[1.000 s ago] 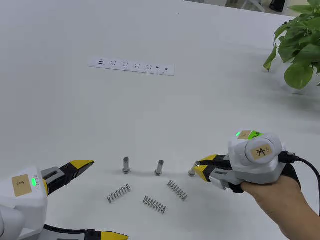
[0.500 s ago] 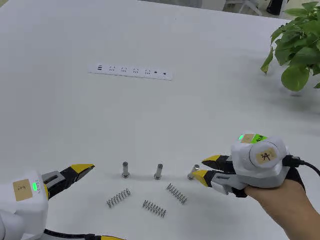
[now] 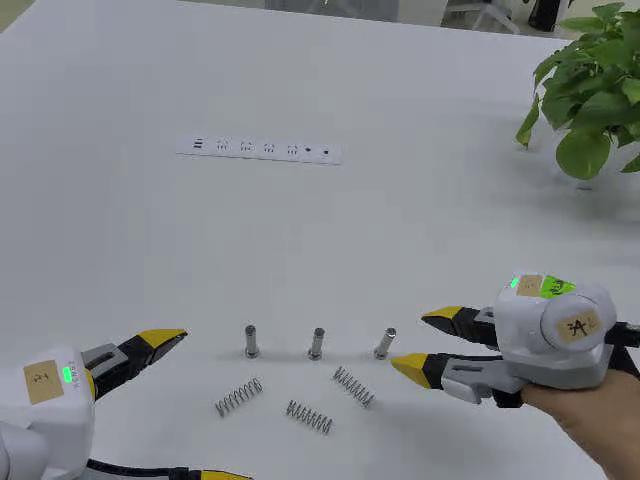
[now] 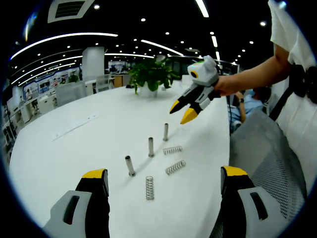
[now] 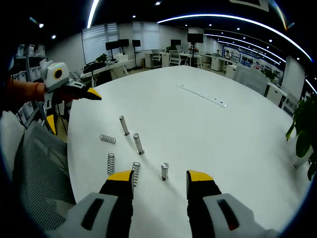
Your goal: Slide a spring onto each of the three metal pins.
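Spring [image 3: 352,386] at the rightmost pin's [image 3: 385,343] seven o'clock probably wants pinching near one end; right gripper [image 3: 410,339] and left gripper [image 4: 163,173] gape empty.

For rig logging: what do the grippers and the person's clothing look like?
The left gripper and right gripper share white housings, black fingers with yellow tips, a green light and a tan handwritten label. A black cable trails from the left. The person wears a white sleeve.
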Motion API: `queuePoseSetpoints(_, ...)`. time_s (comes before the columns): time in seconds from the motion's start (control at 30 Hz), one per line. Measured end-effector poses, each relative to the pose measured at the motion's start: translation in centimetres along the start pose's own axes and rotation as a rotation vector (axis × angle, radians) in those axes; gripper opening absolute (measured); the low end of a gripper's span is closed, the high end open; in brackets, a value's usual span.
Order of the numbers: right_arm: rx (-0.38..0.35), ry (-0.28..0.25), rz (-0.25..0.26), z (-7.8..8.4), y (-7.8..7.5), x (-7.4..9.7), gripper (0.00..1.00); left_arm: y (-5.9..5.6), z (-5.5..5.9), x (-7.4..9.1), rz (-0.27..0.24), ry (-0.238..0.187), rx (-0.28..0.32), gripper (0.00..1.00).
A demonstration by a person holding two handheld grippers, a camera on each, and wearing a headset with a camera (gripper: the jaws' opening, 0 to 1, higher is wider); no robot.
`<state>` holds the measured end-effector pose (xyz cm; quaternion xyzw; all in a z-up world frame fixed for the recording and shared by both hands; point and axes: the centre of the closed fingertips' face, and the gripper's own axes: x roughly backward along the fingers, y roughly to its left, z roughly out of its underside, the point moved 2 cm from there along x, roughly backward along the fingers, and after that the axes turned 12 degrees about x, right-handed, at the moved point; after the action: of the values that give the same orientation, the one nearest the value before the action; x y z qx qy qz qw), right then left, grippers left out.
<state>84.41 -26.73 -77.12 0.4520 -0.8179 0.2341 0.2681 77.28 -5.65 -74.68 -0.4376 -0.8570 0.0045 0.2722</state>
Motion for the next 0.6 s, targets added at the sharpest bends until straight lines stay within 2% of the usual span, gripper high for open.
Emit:
queuePoseSetpoints(0.37, 0.029, -0.042, -0.023, 0.1, 0.5, 1.7, 0.61, 0.2, -0.3, 0.3, -0.010, 0.011, -0.024, 0.96)
queuePoseSetpoints(0.6, 0.047, -0.062, -0.057, 0.8, 1.3, 2.9, 0.73, 0.3, -0.4, 0.4, -0.014, 0.026, -0.039, 0.95)
